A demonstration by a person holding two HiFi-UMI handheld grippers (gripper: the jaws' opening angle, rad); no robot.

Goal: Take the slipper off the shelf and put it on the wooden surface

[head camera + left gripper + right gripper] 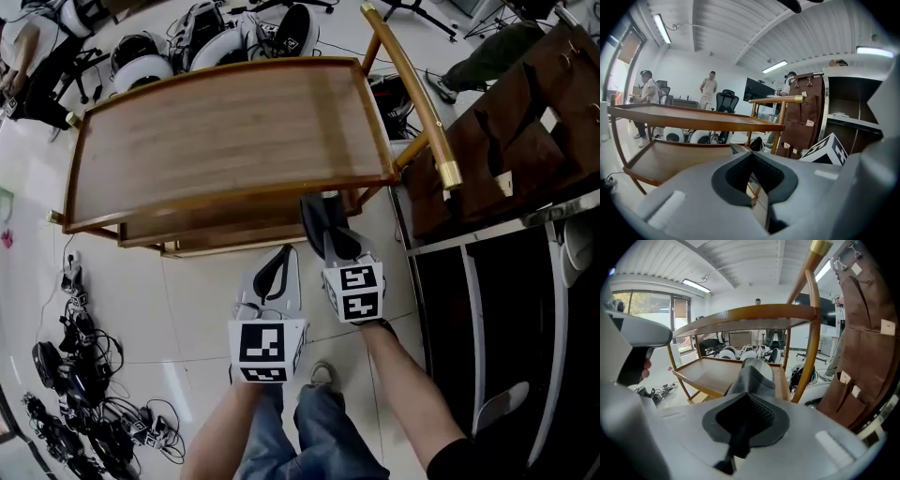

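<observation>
There are two grippers, one slipper and one wooden cart. The right gripper (749, 404) is clenched on the grey slipper (753, 373), whose free end sticks out past the jaw tips. The left gripper (284, 255) holds nothing, and its pad tips meet at the far end with only a slit of floor showing behind them. Each gripper carries one marker cube, so two in all (262, 349) (354, 291).

The slipper hangs in the air at the cart's near right corner. It is below the rim of the top tray (225, 131) and level with the lower shelf (717, 373), and touches neither as far as the views show. From the head view its far end is cut off by the tray's front edge, so only the dark near part shows there (the right gripper view gives the better look).

The head view shows further wooden edges under the tray, but how many tiers they make is hard to say.

One brown hanging organiser (506, 141) stands right of the cart, its pockets marked with small pale tags whose print is too small to read. A tangle of cables (84, 394) lies on the floor at the left. At least two people (708, 89) are beyond the cart in the left gripper view, small and distorted.
</observation>
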